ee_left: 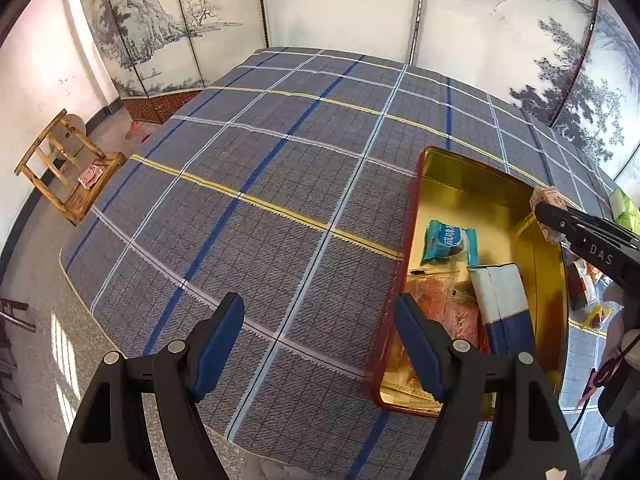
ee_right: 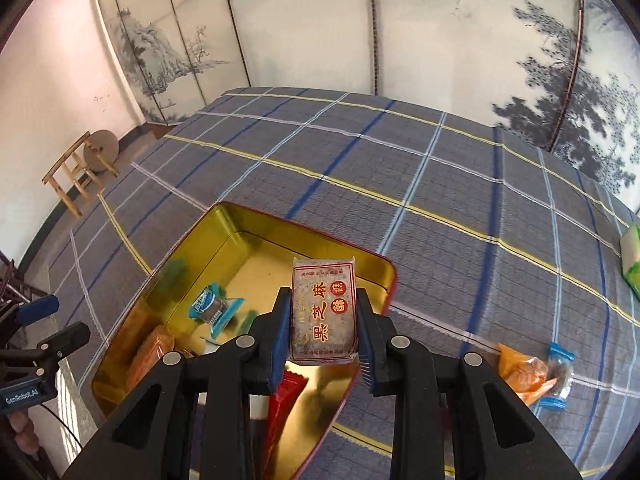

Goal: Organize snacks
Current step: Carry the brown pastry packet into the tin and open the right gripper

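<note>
A red tin with a gold inside (ee_right: 224, 220) lies open on the plaid cloth. It holds a blue-wrapped snack (ee_right: 214, 306), an orange packet (ee_right: 152, 352) and a red packet (ee_right: 286, 396). My right gripper (ee_right: 323, 296) is shut on a grey sesame cake packet (ee_right: 324, 320) with red characters and hangs over the tin's right part. In the left wrist view the tin (ee_left: 480, 184) sits at the right, with a white and blue packet (ee_left: 504, 300) inside. My left gripper (ee_left: 320, 344) stands open over the cloth beside the tin's left wall, with nothing between its fingers.
An orange snack (ee_right: 520, 372) and a clear snack with blue ends (ee_right: 560, 376) lie on the cloth right of the tin. A green packet (ee_right: 632, 256) sits at the far right edge. A wooden stool (ee_left: 68, 168) stands on the floor at the left. A painted folding screen (ee_left: 340, 4) lines the back.
</note>
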`<action>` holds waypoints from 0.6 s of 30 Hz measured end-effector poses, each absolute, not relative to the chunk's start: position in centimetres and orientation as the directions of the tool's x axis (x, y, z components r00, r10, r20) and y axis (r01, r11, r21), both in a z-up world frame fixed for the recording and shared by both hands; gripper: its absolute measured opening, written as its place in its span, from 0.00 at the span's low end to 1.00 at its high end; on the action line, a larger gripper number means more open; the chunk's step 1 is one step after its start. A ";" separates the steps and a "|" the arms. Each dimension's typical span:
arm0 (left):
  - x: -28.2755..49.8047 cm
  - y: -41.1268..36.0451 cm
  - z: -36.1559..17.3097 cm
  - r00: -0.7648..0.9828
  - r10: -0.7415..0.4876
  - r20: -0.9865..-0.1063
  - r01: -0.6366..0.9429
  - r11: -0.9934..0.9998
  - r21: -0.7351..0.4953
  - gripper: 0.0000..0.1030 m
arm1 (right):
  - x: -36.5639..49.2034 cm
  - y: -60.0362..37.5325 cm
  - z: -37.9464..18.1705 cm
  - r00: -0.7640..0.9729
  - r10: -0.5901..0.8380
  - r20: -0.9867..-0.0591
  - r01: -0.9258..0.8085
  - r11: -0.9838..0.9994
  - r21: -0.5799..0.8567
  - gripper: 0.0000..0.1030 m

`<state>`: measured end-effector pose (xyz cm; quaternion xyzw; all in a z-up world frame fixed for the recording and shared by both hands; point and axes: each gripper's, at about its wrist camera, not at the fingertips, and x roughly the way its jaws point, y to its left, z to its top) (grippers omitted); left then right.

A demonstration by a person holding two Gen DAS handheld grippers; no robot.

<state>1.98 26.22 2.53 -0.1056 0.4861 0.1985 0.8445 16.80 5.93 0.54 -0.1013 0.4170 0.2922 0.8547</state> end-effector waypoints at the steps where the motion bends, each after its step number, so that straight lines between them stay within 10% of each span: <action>1: 1.7 26.5 2.5 0.446 0.234 -0.864 -0.449 0.893 0.010 0.72 | 17.0 6.4 0.2 0.473 0.413 -0.778 -0.591 0.804 0.067 0.30; 18: 0.7 27.5 2.2 0.434 0.243 -0.867 -0.479 0.878 0.006 0.74 | 18.8 9.9 -2.4 0.438 0.363 -0.822 -0.597 0.801 0.036 0.30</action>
